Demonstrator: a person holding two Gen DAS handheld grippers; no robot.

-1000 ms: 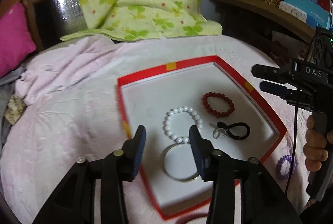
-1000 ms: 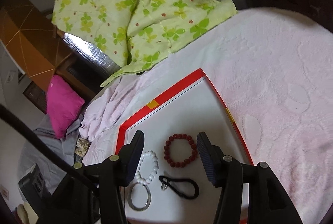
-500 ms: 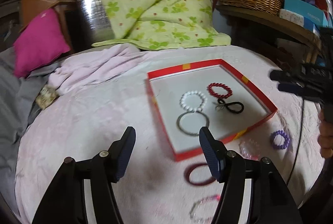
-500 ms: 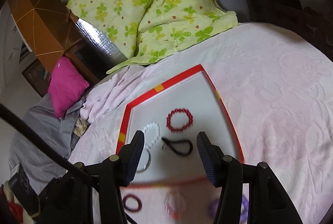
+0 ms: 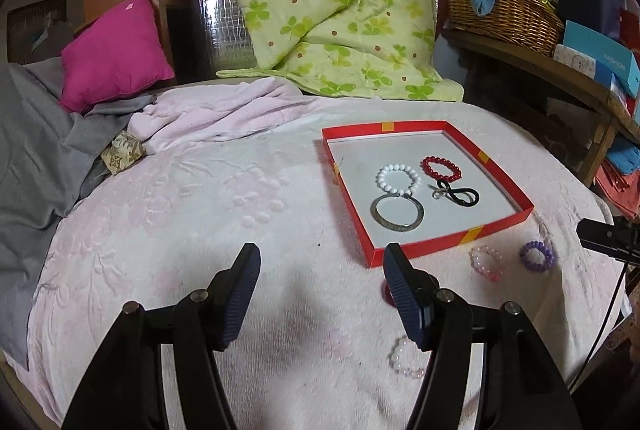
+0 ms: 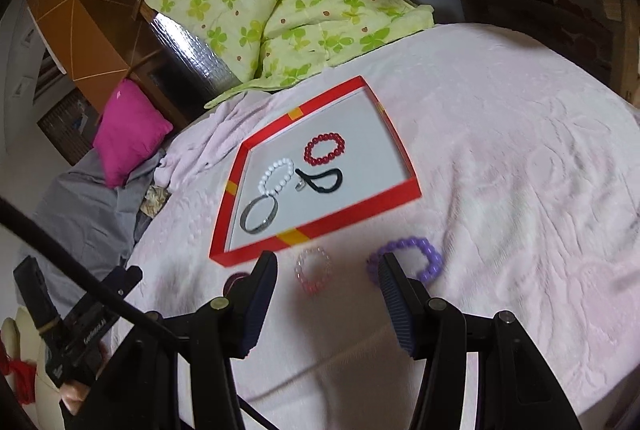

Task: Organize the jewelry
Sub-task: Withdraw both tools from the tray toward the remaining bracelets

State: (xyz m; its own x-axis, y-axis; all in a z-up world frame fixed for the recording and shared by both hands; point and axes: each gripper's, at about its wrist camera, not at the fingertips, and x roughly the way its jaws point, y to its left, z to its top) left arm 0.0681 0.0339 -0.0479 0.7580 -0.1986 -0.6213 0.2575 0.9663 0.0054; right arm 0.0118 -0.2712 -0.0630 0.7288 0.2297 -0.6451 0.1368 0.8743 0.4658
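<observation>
— Which piece is next, do you reckon?

— Probably the pink bead bracelet (image 6: 314,270). It lies flat on the pink blanket (image 6: 500,158), just outside the near wall of the red tray (image 6: 320,226), with the purple bracelet (image 6: 416,254) beside it to the right.

— And from the grippers?

— It sits just ahead of the right gripper (image 6: 326,304), almost centred between the two fingers. The left gripper (image 5: 320,294) is farther off, with the bracelet well to its right, so the right hand looks the nearer one.

— Does it have a long axis?

— Hardly; it's a round loop, so either side of the ring should do.

— Are the fingers ready?

— Both grippers stand wide apart and hold nothing, touching nothing.

— What's in the tray?

— A white bracelet (image 5: 398,179), a red one (image 5: 440,168), a metal bangle (image 5: 397,213) and a black hair tie (image 5: 460,196).
</observation>
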